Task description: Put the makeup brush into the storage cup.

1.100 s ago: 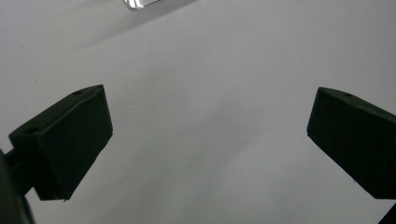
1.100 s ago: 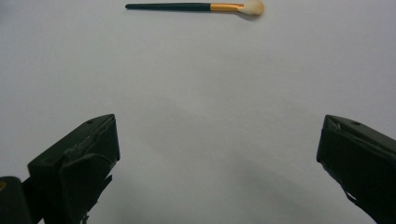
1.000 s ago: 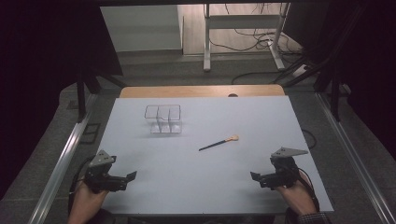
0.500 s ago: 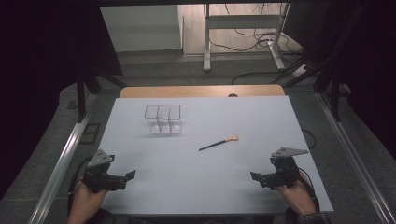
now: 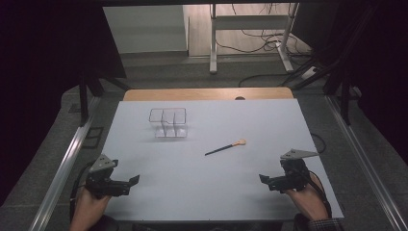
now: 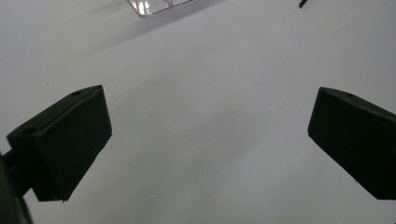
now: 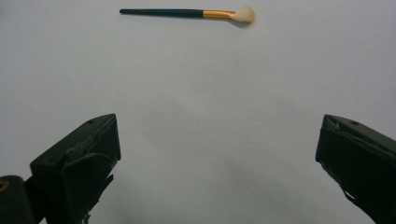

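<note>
On the counter [image 5: 192,192], 1 brush [image 5: 225,147] and 1 clear organizer [image 5: 168,122] are seen; 2 tongs are held, 1 per hand. Brush: dark handle, gold ferrule, pale tip, lying flat near the counter's middle, tip pointing right/far, touched by nothing. In the right gripper view the brush [image 7: 187,13] lies at the top, well ahead of the jaws. Organizer: transparent, divided into compartments (exact count can't be told), upright on the far-left part of the counter, apart from the brush; its corner [image 6: 154,5] is caught at the top edge of the left gripper view.

Left tongs [image 5: 131,180] are held at the near-left corner, jaws spread wide, nothing between them. Right tongs [image 5: 263,179] are held at the near-right, jaws likewise spread wide, gripping nothing; a grey 3-cornered plate sits on top of each.

Counter surface: plain white sheet, w/ a wood strip at the far edge. Room: dark surroundings, metal rails L and R, grey floor, cables and a white frame's legs at the back.
</note>
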`<control>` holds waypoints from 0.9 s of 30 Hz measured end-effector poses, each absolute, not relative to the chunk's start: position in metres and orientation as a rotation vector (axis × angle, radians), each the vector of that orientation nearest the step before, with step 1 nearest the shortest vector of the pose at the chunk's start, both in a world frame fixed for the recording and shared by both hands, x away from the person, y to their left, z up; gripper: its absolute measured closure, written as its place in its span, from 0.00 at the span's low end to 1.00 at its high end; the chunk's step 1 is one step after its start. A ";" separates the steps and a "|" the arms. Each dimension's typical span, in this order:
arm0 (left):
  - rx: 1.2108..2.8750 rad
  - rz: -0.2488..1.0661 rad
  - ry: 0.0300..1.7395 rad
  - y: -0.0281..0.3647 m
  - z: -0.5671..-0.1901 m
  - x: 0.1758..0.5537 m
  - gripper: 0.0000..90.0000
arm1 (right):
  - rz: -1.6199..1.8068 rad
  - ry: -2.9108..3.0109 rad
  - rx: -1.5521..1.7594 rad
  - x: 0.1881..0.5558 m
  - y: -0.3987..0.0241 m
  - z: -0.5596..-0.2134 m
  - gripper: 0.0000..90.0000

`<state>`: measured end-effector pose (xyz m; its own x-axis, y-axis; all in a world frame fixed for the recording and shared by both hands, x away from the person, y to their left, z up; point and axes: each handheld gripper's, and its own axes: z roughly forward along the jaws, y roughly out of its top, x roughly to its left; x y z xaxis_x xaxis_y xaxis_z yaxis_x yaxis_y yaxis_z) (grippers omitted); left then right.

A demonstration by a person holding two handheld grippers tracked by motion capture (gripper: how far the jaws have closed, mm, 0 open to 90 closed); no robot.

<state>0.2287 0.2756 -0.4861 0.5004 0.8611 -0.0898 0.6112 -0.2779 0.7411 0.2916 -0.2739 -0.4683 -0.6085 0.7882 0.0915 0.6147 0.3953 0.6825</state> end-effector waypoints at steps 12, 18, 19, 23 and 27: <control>2.030 0.402 1.179 0.273 -0.488 0.229 0.00 | 0.981 2.439 1.177 0.296 -0.269 -0.461 0.02; 2.021 0.386 1.188 0.273 -0.488 0.229 0.00 | 0.978 2.439 1.168 0.300 -0.266 -0.458 0.02; 2.023 0.381 1.188 0.273 -0.489 0.229 0.00 | 0.974 2.443 1.170 0.301 -0.266 -0.458 0.02; 2.036 0.384 1.196 0.272 -0.489 0.229 0.00 | 0.970 2.448 1.172 0.305 -0.265 -0.456 0.03; 2.040 0.374 1.198 0.272 -0.490 0.230 0.00 | 0.965 2.456 1.174 0.308 -0.264 -0.453 0.03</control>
